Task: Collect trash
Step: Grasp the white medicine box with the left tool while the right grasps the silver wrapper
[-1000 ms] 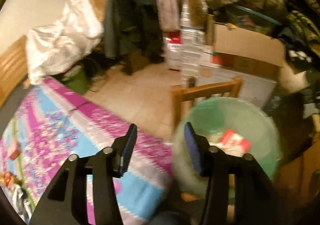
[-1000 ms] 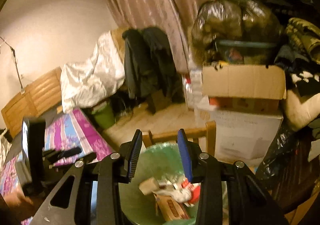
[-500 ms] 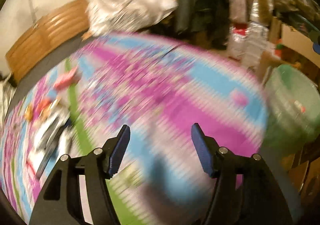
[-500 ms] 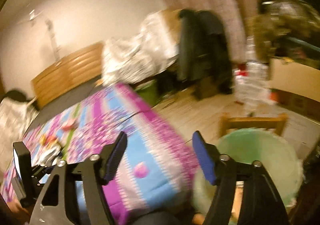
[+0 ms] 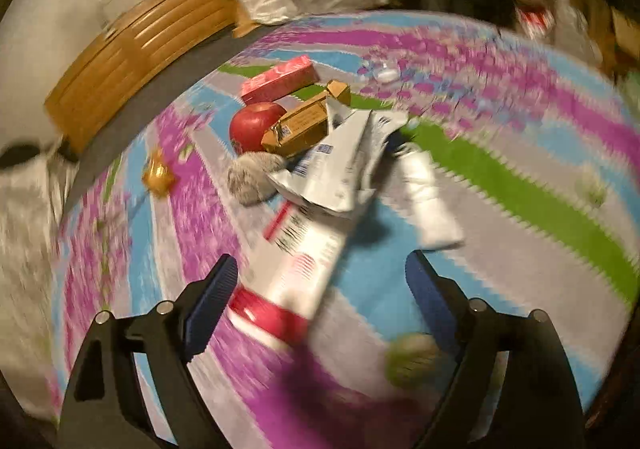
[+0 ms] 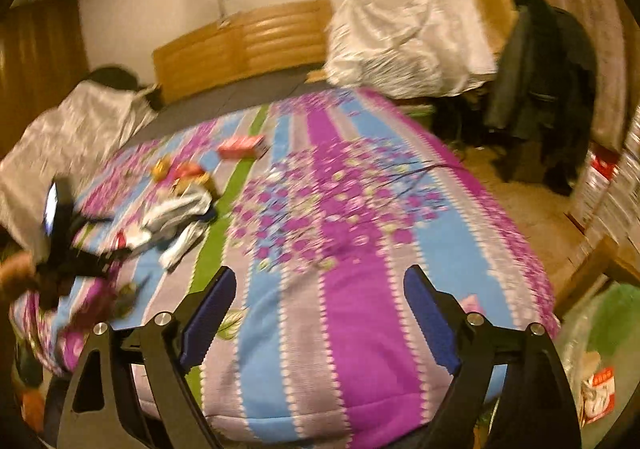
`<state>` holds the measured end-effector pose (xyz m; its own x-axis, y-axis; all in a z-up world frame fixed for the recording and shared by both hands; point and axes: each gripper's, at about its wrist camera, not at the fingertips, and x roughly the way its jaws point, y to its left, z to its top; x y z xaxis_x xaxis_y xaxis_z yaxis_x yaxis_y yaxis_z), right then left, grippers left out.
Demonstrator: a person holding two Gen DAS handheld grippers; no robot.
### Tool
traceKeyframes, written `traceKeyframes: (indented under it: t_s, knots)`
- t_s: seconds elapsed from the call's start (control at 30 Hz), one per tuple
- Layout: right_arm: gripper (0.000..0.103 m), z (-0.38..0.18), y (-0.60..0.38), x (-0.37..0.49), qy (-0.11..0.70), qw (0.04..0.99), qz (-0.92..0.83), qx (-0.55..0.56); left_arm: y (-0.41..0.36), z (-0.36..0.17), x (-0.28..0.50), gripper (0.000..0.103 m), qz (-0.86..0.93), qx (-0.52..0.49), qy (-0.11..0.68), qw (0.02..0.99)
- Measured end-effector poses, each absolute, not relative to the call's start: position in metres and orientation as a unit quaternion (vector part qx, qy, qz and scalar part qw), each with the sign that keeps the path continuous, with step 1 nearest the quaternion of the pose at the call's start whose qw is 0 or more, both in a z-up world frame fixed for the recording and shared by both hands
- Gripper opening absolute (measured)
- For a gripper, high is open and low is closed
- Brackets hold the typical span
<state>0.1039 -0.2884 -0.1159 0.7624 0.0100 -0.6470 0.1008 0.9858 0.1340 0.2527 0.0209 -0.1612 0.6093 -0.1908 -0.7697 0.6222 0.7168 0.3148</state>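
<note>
Trash lies in a loose heap on the bedspread (image 5: 500, 185), and we hold both tools over it. Our left gripper (image 5: 320, 301) hangs above the near end of the heap, its jaws just opened wide and pinching nothing; a white packet (image 5: 296, 257) with a red band lies on the cloth below the gap, nearer the left finger, and we cannot tell through the blur whether the pad touches it. Beyond it a crumpled white wrapper (image 5: 340, 165) lies over the packet's far end, with a white tube (image 5: 428, 197) just to its right. Behind the wrapper sit a brown carton (image 5: 300, 125), a red apple (image 5: 256, 121) touching it, a pink box (image 5: 280, 79) farther back, and a grey fuzzy lump (image 5: 252, 177) beside the wrapper. A small gold wrapper (image 5: 158, 173) lies apart to the left. Our right gripper (image 6: 320, 313) is over the bare middle of the bedspread, well away from the heap, its jaws also just spread and empty. From that side the heap shows at the left, with the left tool beside it. At the lower right edge, off the bed, stands the green bin (image 6: 612, 321); inside it we make out what looks like a white packet with a red label (image 6: 598, 393), though that corner is dim and smeared.
</note>
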Motion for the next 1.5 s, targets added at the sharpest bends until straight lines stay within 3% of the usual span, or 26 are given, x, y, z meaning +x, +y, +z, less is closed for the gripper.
traceKeyframes:
  t_s: [0.13, 0.3, 0.33, 0.43, 0.57, 0.7, 1.0, 1.03, 1.07, 1.13, 1.37, 1.4, 1.43, 1.47, 1.5]
  knots:
    - [0.087, -0.119, -0.268, 0.121, 0.365, 0.929, 0.002, 0.053, 0.014, -0.184, 0.273, 0.083, -0.287, 0.354, 0.379, 0.805]
    - [0.087, -0.121, -0.248, 0.137, 0.379, 0.924, 0.026, 0.034, 0.011, -0.205, 0.289, 0.084, -0.324, 0.358, 0.405, 0.776]
    - [0.087, -0.121, -0.244, 0.140, 0.380, 0.924, 0.035, 0.029, 0.011, -0.204, 0.290, 0.076, -0.328, 0.352, 0.408, 0.776]
    - [0.087, -0.122, -0.233, 0.150, 0.382, 0.922, 0.056, 0.012, 0.015, -0.197, 0.287, 0.030, -0.339, 0.321, 0.410, 0.783]
    - [0.079, -0.121, -0.217, 0.168, 0.382, 0.920, 0.088, -0.010, 0.033, -0.185, 0.268, 0.022, -0.329, 0.289, 0.411, 0.800]
    - [0.074, -0.114, -0.191, 0.188, 0.368, 0.917, 0.149, -0.038, 0.052, -0.177, 0.227, 0.019, -0.333, 0.267, 0.412, 0.805]
    - [0.077, -0.115, -0.085, 0.283, 0.362, 0.841, 0.331, -0.228, 0.106, -0.181, 0.189, 0.023, -0.241, 0.217, 0.435, 0.840]
    - [0.079, -0.121, -0.073, 0.299, 0.372, 0.825, 0.343, -0.252, 0.107, -0.185, 0.193, 0.026, -0.232, 0.217, 0.437, 0.842]
    - [0.080, -0.127, -0.060, 0.318, 0.379, 0.809, 0.347, -0.287, 0.107, -0.190, 0.196, 0.040, -0.227, 0.222, 0.441, 0.839]
    - [0.081, -0.137, -0.041, 0.340, 0.386, 0.782, 0.360, -0.331, 0.102, -0.197, 0.197, 0.055, -0.218, 0.247, 0.436, 0.838]
    - [0.081, -0.185, 0.009, 0.383, 0.407, 0.688, 0.394, -0.453, 0.096, -0.204, 0.202, 0.055, -0.225, 0.238, 0.422, 0.846]
    - [0.071, -0.192, 0.012, 0.383, 0.412, 0.682, 0.391, -0.461, 0.096, -0.204, 0.204, 0.054, -0.224, 0.235, 0.423, 0.846]
    - [0.061, -0.201, 0.014, 0.384, 0.421, 0.674, 0.388, -0.468, 0.097, -0.204, 0.206, 0.044, -0.225, 0.231, 0.423, 0.846]
    - [0.044, -0.210, 0.015, 0.386, 0.433, 0.667, 0.377, -0.475, 0.095, -0.205, 0.207, 0.034, -0.225, 0.230, 0.424, 0.846]
    - [0.042, -0.212, 0.015, 0.384, 0.428, 0.673, 0.373, -0.474, 0.095, -0.205, 0.208, 0.032, -0.219, 0.230, 0.423, 0.849]
